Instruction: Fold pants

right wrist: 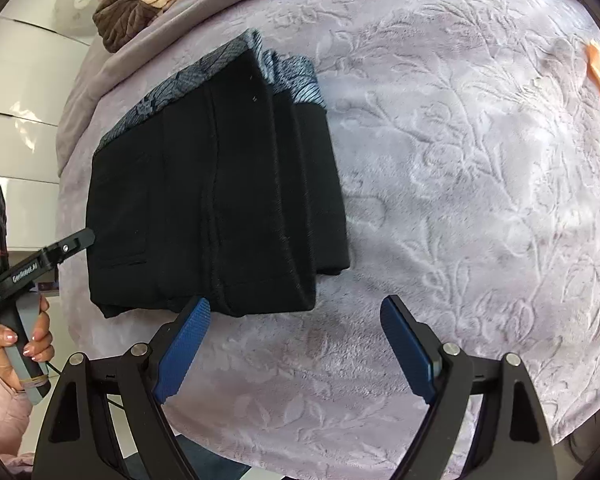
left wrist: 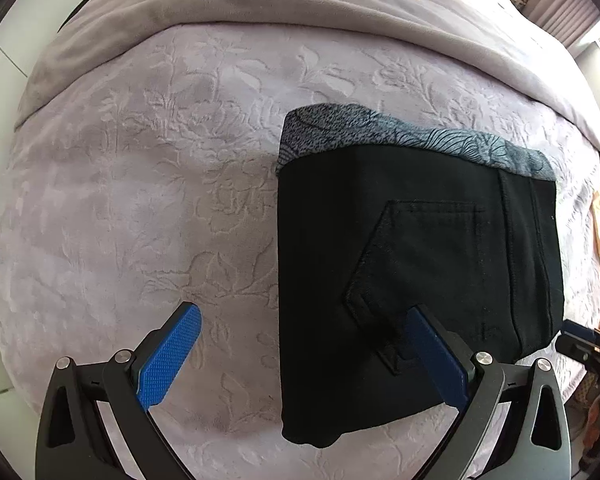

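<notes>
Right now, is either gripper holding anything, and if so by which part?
Nothing is held. The left gripper and right gripper both stand open, with no cloth pinched between their blue pads, beside the folded black pants on the bed.

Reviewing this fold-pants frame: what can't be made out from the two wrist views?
- Left wrist view: part of the black pants behind the left gripper, whose jaws are open.
- Right wrist view: the pants' inner layers, covered by the top fold.
- Both views: brown patterned cloth, cut by the top edge.

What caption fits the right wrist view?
Folded black pants lie on a lilac embossed bedspread; open right gripper hovers beside them.
</notes>
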Motion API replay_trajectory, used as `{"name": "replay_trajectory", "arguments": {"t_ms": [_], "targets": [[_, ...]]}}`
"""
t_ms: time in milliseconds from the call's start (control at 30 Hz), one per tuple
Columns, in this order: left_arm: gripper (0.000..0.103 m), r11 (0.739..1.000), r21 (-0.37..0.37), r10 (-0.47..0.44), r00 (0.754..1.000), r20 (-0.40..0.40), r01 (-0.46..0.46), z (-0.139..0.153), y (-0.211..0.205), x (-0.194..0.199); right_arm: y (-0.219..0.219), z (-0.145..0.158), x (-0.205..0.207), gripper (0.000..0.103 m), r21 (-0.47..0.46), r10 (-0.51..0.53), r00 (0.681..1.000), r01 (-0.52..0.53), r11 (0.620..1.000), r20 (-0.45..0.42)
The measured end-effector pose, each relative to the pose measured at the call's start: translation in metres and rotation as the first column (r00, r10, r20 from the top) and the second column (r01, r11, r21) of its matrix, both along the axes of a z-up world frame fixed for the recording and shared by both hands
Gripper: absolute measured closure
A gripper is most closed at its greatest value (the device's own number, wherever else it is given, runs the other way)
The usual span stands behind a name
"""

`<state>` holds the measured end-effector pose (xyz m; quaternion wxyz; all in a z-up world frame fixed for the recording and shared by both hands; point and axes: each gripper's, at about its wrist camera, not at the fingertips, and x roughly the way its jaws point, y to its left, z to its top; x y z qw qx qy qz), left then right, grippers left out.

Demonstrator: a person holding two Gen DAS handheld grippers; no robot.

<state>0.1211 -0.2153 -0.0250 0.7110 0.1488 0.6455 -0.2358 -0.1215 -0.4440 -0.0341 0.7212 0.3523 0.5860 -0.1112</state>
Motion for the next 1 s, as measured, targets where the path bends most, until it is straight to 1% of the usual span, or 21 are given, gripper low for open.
{"name": "replay_trajectory", "arguments": {"t_ms": [100,167,300,367,533,667,833,933,1000], "targets": [[0.0,1.0,-0.025,0.0,1.0,-0.001,-0.001,0.001,0.0,0.005,-0.008,0.002,0.003,0.014,0.001,0.0,1.0,0.0,1.0,0.021],[0.0,0.999,-0.052,0.002,1.0,-0.017,-0.003,0.001,0.0,0.009,-0.014,0.004,0.005,0.014,0.008,0.006,0.999,-0.006,1.0,0.043],[0.0,0.989,-0.144,-0.031,0.995,-0.094,0.018,-0.011,-0.001,0.021,-0.028,0.001,0.015,0.013,0.063,0.031,0.994,-0.037,0.997,0.103],[0.0,0.982,-0.184,-0.058,0.99,-0.127,0.034,-0.019,-0.001,0.026,-0.037,-0.007,0.02,0.013,0.106,0.041,0.991,-0.055,0.993,0.128],[0.0,0.964,-0.25,-0.131,0.979,-0.156,0.089,-0.035,-0.005,0.03,-0.049,-0.03,0.031,0.013,0.192,0.05,0.984,-0.083,0.978,0.172],[0.0,0.946,-0.313,-0.143,0.973,-0.183,0.08,-0.045,-0.01,0.033,-0.057,-0.05,0.042,0.013,0.258,0.058,0.976,-0.113,0.96,0.21],[0.0,0.932,-0.356,-0.155,0.964,-0.216,0.07,-0.057,-0.02,0.033,-0.061,-0.061,0.053,0.013,0.339,0.036,0.954,-0.141,0.93,0.297],[0.0,0.926,-0.365,-0.173,0.964,-0.2,0.09,-0.061,-0.028,0.03,-0.057,-0.065,0.066,0.013,0.344,0.073,0.944,-0.188,0.92,0.321],[0.0,0.928,-0.363,-0.162,0.967,-0.197,0.081,-0.064,-0.031,0.03,-0.056,-0.07,0.075,0.013,0.349,0.096,0.94,-0.214,0.912,0.326]]}}
